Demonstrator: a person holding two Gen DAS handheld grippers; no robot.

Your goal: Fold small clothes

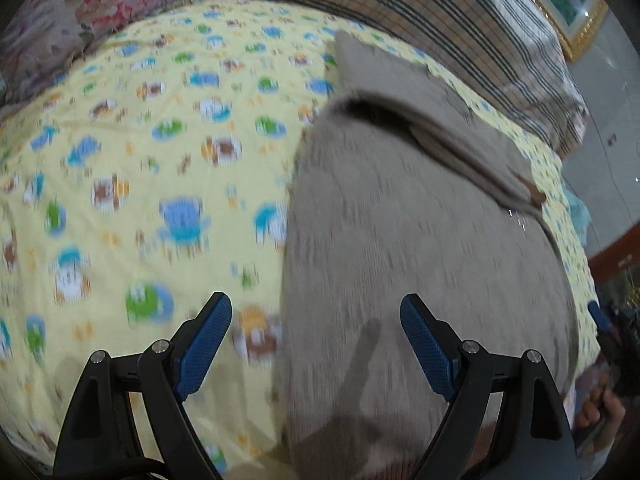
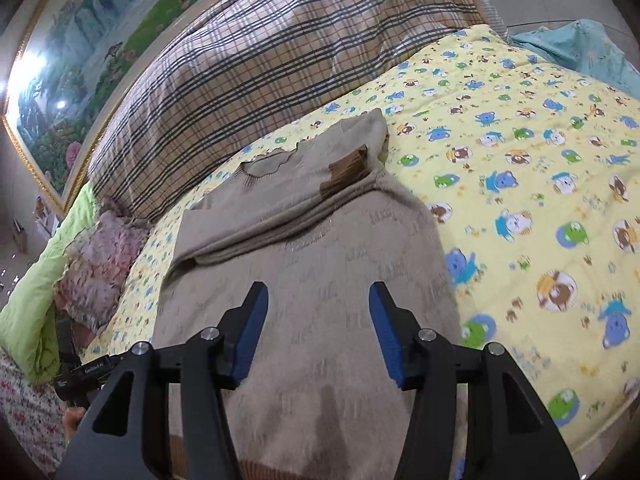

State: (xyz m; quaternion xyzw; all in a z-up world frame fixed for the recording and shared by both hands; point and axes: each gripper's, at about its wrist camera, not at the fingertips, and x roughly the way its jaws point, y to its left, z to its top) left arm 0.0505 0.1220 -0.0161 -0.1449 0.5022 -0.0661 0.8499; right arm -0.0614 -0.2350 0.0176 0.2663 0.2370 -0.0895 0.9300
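Sweater lies part-folded on the yellow blanket, left gripper and right gripper above it, jaws apart, empty.

Blurred and cut off

My left view smears the sweater; its hem leaves both frames, and my hand is half-cropped.
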